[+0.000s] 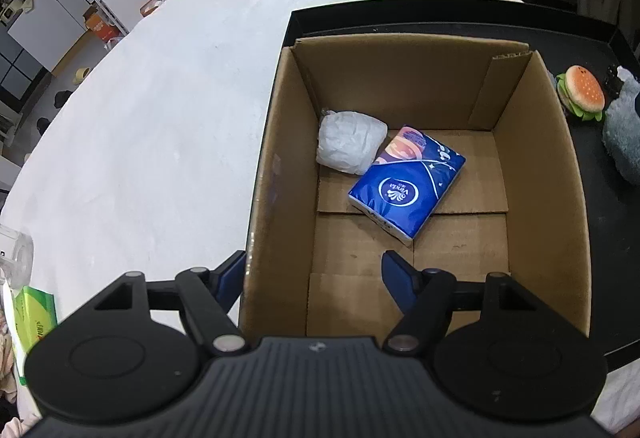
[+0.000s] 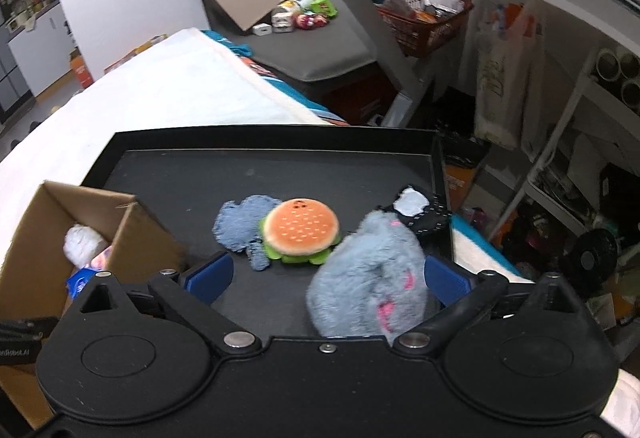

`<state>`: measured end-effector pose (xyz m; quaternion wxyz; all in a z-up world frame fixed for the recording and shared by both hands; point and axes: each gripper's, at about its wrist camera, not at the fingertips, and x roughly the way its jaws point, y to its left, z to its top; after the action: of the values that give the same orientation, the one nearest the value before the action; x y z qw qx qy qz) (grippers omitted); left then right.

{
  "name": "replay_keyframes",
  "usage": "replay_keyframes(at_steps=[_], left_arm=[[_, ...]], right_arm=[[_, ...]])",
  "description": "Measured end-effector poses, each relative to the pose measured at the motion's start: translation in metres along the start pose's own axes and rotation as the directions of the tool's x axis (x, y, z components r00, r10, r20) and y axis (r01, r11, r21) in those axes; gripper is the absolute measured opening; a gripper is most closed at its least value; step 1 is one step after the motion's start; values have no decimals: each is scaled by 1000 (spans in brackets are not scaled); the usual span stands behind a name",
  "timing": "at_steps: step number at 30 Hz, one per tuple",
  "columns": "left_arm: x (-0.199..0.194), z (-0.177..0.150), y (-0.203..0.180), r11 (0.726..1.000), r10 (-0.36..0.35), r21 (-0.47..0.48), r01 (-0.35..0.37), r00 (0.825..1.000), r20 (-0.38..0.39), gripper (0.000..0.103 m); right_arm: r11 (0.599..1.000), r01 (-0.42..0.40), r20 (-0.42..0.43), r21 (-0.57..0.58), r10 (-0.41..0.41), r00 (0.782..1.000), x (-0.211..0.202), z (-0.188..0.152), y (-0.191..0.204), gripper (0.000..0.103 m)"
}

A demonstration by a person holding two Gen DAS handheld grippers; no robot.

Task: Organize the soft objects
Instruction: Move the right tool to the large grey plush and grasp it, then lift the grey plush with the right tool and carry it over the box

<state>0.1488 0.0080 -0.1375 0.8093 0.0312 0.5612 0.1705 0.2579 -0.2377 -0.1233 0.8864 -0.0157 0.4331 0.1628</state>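
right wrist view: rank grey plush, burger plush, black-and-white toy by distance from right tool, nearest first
1. grey plush: between the open right tool's fingers, right of centre.
2. burger plush: just beyond, centre of the black tray.
3. black-and-white toy: farthest, by the tray's right rim.

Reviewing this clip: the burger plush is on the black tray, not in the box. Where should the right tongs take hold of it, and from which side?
Grip the burger plush across its bun, pads on the two side edges, coming down from above. It lies flat on the black tray, the blue-grey cloth touches one side and the grey plush crowds the other. The right tongs stand open.
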Motion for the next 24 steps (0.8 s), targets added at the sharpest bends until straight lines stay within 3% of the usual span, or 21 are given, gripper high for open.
replay_keyframes(at_steps=[12,17,24], left_arm=[[0,7,-9,999,39,-1,-39,999,-13,72],[-2,9,-9,999,44,0,-44,999,-9,72],[-5,12,-11,999,40,7,-40,999,2,72]], right_arm=[[999,10,-68,31,-8,998,30,-3,-16,100],[999,34,-120,-17,-36,992,39,-9,-14,73],[1000,10,-118,3,-9,993,34,-7,-22,65]])
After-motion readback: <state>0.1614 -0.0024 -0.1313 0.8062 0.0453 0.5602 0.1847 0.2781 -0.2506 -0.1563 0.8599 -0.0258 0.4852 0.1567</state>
